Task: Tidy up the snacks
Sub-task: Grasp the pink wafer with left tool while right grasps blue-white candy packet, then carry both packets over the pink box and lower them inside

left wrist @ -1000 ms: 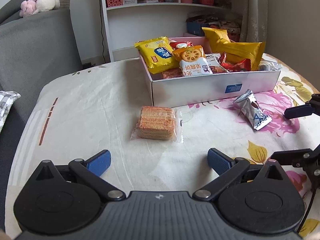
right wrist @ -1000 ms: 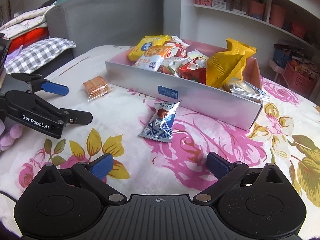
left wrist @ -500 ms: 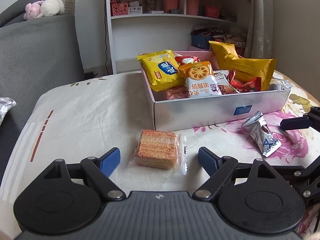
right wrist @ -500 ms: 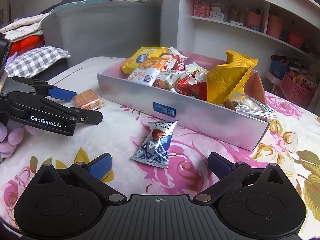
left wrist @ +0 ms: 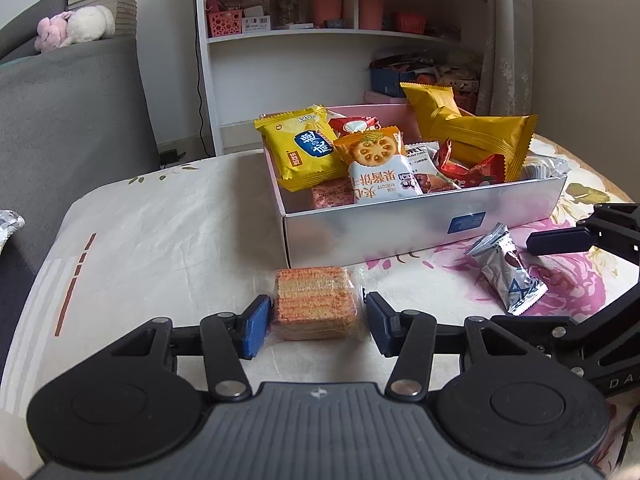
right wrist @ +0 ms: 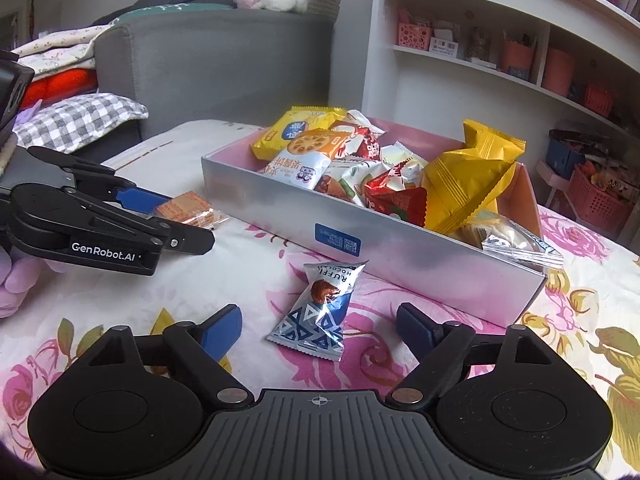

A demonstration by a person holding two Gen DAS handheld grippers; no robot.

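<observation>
Left gripper (left wrist: 315,318): jaws apart, straddling wafer pack (left wrist: 315,303), left pad touching.
Right gripper (right wrist: 319,326): jaws wide apart around truffle packet (right wrist: 316,312).
Snack box (left wrist: 420,220): 12 o'clock of wafers.

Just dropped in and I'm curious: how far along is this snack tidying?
Mostly done: the box already holds a pile of packets. In hand: the left gripper straddles the wafer pack, jaws open, not yet clamped. Left: that pack and the truffle packet, lying in front of the open right gripper.
</observation>
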